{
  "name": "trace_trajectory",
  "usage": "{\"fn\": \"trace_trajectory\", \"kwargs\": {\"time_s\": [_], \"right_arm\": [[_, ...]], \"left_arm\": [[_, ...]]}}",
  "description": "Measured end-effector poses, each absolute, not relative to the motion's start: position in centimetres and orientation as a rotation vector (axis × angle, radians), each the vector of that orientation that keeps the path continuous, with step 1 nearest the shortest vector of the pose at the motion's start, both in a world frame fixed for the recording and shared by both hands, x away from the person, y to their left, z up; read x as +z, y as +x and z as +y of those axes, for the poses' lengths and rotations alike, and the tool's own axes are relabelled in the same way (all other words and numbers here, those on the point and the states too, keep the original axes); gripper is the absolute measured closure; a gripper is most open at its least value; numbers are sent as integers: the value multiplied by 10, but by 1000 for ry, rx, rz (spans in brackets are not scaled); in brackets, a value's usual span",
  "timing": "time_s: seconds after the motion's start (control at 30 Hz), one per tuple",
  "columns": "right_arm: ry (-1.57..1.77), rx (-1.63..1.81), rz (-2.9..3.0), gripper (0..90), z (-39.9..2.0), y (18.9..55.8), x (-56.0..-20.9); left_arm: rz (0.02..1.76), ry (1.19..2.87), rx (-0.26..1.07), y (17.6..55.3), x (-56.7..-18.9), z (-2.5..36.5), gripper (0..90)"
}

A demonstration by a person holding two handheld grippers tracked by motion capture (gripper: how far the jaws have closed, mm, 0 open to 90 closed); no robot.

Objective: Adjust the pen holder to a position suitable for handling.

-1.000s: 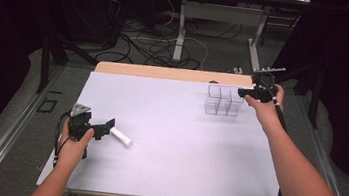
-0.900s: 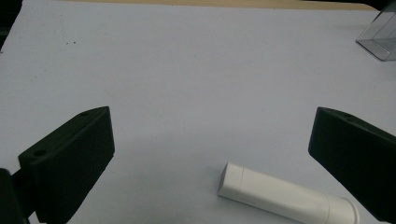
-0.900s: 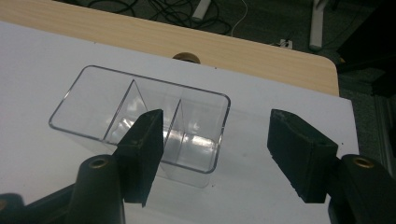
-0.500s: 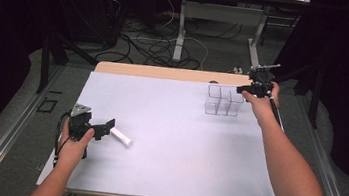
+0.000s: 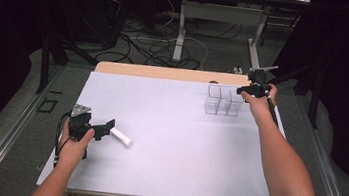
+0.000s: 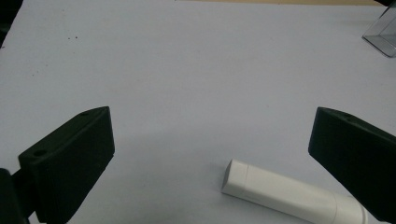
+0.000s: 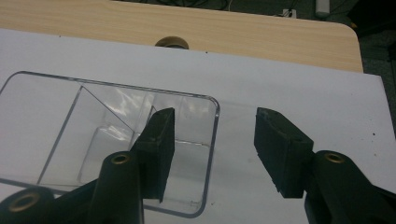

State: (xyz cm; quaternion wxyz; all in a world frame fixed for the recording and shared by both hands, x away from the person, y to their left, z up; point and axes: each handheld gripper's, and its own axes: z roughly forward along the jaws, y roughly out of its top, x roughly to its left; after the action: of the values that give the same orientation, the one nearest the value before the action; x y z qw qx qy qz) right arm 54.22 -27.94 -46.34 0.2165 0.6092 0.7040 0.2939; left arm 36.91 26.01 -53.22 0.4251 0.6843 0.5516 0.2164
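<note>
A white capped tube (image 5: 121, 137) lies on the white table sheet at the front left. My left gripper (image 5: 104, 128) is right beside its near end. In the left gripper view the gripper (image 6: 213, 122) is wide open, and the tube (image 6: 289, 193) lies low between the jaws, closer to the right one, untouched. A clear plastic divided box (image 5: 223, 101) stands at the back right. My right gripper (image 5: 242, 90) is at its right end. In the right gripper view this gripper (image 7: 212, 128) is open: its left jaw is inside the box (image 7: 116, 86), its right jaw outside, and the end wall stands between them.
White sheet (image 5: 174, 128) covers most of the table, leaving a bare wooden strip (image 5: 165, 72) with a round hole (image 7: 172, 43) along the far edge. The box sits close to the right edge. Cables and desk legs lie on the floor beyond.
My right gripper has shifted slightly left, onto the right end of the clear box. The left gripper and the tube have not moved.
</note>
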Motion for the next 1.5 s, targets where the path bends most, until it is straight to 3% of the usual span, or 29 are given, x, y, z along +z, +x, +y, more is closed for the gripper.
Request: {"fn": "trace_trajectory", "kwargs": {"time_s": [0.57, 1.23, 1.33, 1.5], "right_arm": [[1771, 797, 1951, 558, -287, 549, -478], [1765, 741, 1959, 768, -270, 553, -491], [1771, 714, 1952, 838, -270, 553, -492], [1792, 715, 1944, 845, -271, 553, -491]], "left_arm": [[1385, 1709, 539, 369, -533, 260, 2], [1386, 1720, 534, 369, -532, 261, 2], [1382, 1717, 535, 369, -532, 260, 3], [1385, 1720, 533, 369, -532, 260, 2]]}}
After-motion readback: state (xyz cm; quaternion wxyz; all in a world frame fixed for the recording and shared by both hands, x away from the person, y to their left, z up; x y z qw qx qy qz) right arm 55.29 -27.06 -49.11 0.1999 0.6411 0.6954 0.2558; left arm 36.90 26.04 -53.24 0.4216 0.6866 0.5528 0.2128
